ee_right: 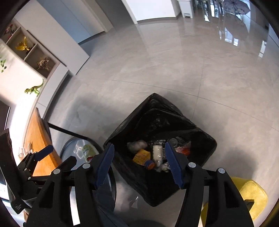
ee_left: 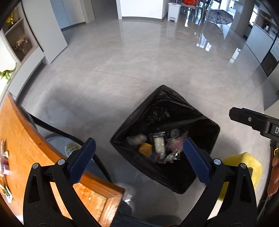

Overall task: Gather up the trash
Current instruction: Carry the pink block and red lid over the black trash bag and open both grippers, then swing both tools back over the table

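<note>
Trash [ee_left: 155,148] lies at the bottom of a bin lined with a black bag [ee_left: 157,108], which fills the lower middle of the left wrist view. Among the pieces are a white wad, a yellow-orange packet, a pale roll and crumpled clear wrappers. The left gripper [ee_left: 139,157] hangs above the bin with its blue pads spread wide and nothing between them; the left pad shows over the corner of an orange wooden table [ee_left: 26,139] at lower left, the right pad over the bin's near right side. A black part of the right gripper [ee_left: 254,120] juts in from the right edge. A yellow seat [ee_left: 247,165] sits at lower right, just beside the bin. Grey glossy floor tiles [ee_left: 139,61] fill the upper half, with an open umbrella [ee_left: 219,16] at upper right and a green toy dinosaur [ee_left: 7,73] at the left edge.

In the right wrist view the bin sits at lower centre, the bag's rim [ee_right: 157,103] folded over it and the same trash [ee_right: 157,153] inside. The right gripper [ee_right: 139,160] is released, its pads apart over the bin's near edge and gripping nothing. The left gripper [ee_right: 36,157] appears at lower left over the table [ee_right: 38,139], one blue pad visible. A round grey stool [ee_right: 76,146] stands between table and bin.
</note>
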`<state>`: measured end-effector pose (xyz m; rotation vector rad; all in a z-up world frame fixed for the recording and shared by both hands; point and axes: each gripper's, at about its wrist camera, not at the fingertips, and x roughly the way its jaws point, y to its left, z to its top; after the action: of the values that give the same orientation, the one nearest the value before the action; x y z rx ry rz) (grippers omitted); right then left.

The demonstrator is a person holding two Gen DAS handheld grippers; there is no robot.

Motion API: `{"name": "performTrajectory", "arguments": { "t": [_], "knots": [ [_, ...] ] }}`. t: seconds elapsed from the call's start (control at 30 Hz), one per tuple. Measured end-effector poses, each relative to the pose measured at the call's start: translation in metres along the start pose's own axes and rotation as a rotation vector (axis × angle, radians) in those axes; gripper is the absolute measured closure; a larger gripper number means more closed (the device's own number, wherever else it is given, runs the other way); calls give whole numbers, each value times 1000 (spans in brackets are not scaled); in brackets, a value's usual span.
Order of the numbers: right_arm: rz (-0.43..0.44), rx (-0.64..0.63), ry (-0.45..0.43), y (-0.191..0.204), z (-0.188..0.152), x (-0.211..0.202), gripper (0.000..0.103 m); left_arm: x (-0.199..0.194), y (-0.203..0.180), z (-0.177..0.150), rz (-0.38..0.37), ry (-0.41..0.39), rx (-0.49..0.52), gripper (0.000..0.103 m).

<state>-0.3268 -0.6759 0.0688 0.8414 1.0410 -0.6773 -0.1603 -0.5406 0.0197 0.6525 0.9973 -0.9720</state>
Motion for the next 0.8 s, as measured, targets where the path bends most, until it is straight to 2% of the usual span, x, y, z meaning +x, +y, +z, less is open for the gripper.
{"name": "performTrajectory", "arguments": {
  "t": [0.23, 0.43, 0.6, 0.8],
  "knots": [
    [58, -66, 17, 39, -4, 0, 41, -24, 20, -10, 23, -36, -61, 6],
    [109, -155, 43, 89, -12, 6, 41, -41, 63, -28, 25, -49, -149, 6],
    [144, -232, 69, 133, -21, 12, 41, -53, 95, -47, 61, -60, -202, 6],
    [209, -328, 115, 195, -40, 22, 41, -72, 152, -85, 109, -74, -310, 6]
  ]
}}
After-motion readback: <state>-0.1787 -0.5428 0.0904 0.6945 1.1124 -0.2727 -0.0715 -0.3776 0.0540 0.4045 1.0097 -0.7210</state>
